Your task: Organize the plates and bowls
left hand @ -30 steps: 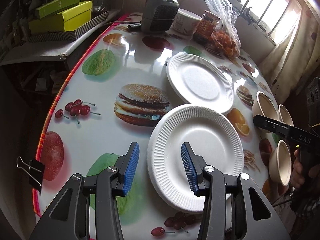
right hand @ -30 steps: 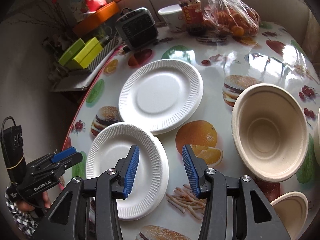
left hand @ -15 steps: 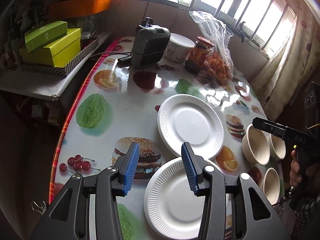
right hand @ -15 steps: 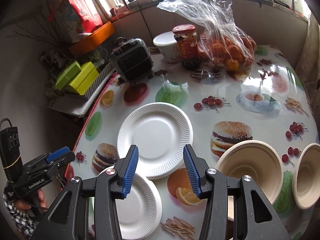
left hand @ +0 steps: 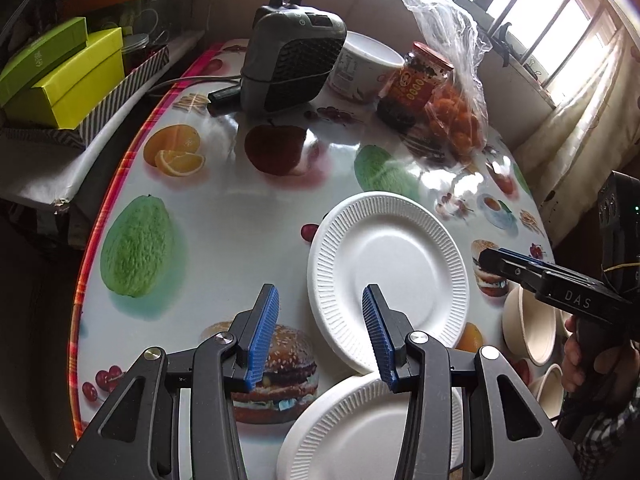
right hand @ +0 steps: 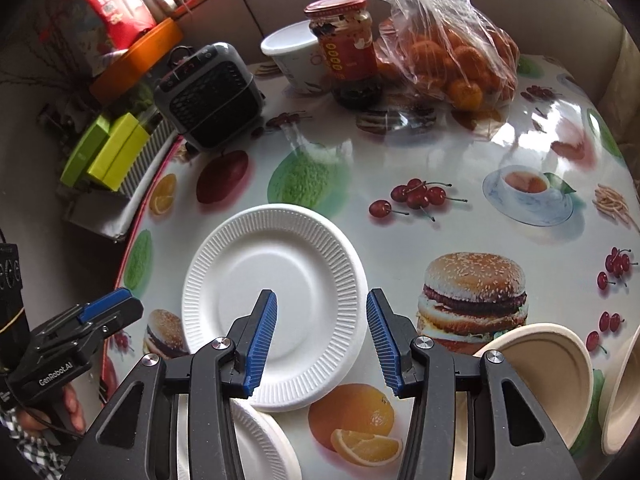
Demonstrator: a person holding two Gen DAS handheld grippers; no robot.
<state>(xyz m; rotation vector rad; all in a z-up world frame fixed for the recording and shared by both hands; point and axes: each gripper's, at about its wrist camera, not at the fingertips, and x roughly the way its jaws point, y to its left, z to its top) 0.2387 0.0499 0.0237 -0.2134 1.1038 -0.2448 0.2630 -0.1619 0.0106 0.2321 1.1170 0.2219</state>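
Observation:
Two white ribbed paper plates lie on the fruit-print table. The far plate (left hand: 388, 276) (right hand: 276, 304) slightly overlaps the near plate (left hand: 360, 436) (right hand: 260, 440). Several beige bowls (left hand: 528, 328) (right hand: 548, 364) sit at the right side. My left gripper (left hand: 320, 336) is open and empty, held above the table at the far plate's left edge. My right gripper (right hand: 318, 340) is open and empty, held above the far plate's right part. The right gripper shows in the left wrist view (left hand: 516, 264), and the left gripper shows in the right wrist view (right hand: 108, 312).
A grey fan heater (left hand: 288, 48) (right hand: 208, 92), a white tub (left hand: 364, 68), a red-labelled jar (right hand: 344, 48) and a bag of oranges (right hand: 452, 60) stand at the table's far end. Green boxes (left hand: 60, 76) sit on a side shelf at the left.
Both grippers have pulled back and risen, then come forward, so the far plate now fills the middle of both views. Both stay open and empty. The plates and bowls have not moved.

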